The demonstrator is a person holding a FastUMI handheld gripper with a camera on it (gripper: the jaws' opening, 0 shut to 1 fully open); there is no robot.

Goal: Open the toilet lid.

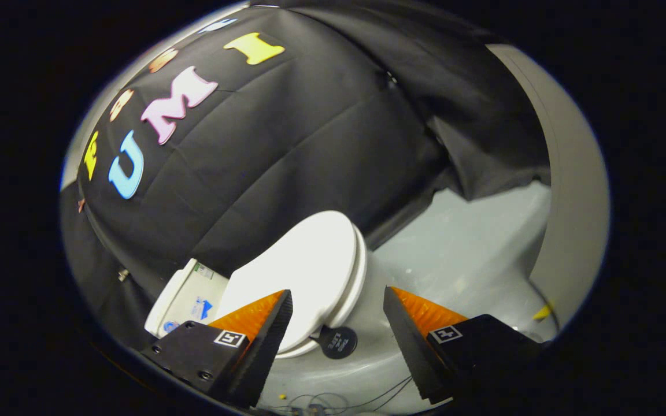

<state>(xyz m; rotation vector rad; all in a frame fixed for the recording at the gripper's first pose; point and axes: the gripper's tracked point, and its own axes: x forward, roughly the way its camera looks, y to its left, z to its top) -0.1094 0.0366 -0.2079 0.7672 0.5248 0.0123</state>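
Gripper view looks down at an angle onto a small white toilet (287,289) that stands on a pale grey floor (460,254). The claw (337,315) is open, its two fingers spread wide with nothing between them and neither one touching anything that can be made out.

The toilet lid (304,271) is closed, lying flat on the seat (357,283), whose rim shows as a thin white band along the lid's far side. The lid sits just ahead of the left finger (263,329), whose tip overlaps the lid's near edge in the picture; whether it touches cannot be told. The right finger (420,329) is off to the side of the toilet, over bare floor.

A white tank (185,297) with small printed stickers sits at the toilet's back end, beyond the left finger. A round black tab (337,342) with pale print hangs off the front edge of the toilet, in the gap between the fingers and nearer the left one.

Black cloth (287,133) forms the booth wall behind the toilet. A pale curved panel (570,190) rises beyond the right finger, with a small yellow scrap (543,312) at its foot. Thin wires (362,397) lie on the floor close below the fingers.
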